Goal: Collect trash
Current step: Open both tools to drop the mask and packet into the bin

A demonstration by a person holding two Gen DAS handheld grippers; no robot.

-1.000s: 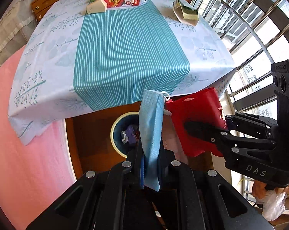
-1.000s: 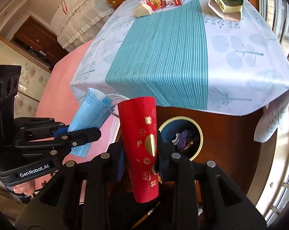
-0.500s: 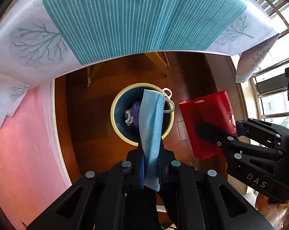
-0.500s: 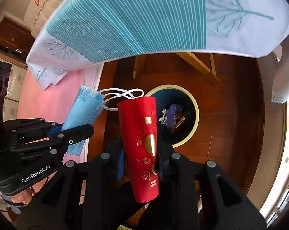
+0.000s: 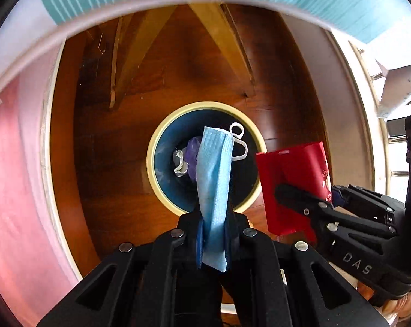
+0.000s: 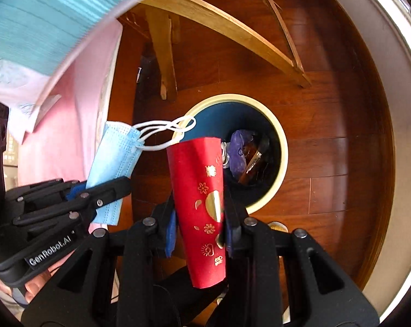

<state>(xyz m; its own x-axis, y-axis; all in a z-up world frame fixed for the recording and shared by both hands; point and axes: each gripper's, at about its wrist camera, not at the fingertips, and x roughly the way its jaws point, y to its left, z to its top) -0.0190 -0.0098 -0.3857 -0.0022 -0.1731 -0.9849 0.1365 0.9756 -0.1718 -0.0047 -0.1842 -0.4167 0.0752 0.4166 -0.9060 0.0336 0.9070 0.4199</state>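
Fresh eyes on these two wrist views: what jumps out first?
A blue mask pinched in the left tool, hanging over the open bin on the wood floor. Beside it, a red envelope with gold print is clamped upright in the right tool, near the bin's rim. The bin already holds purple and brown scraps.

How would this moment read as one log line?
left gripper: shut on face mask | right gripper: shut on red envelope | both above trash bin
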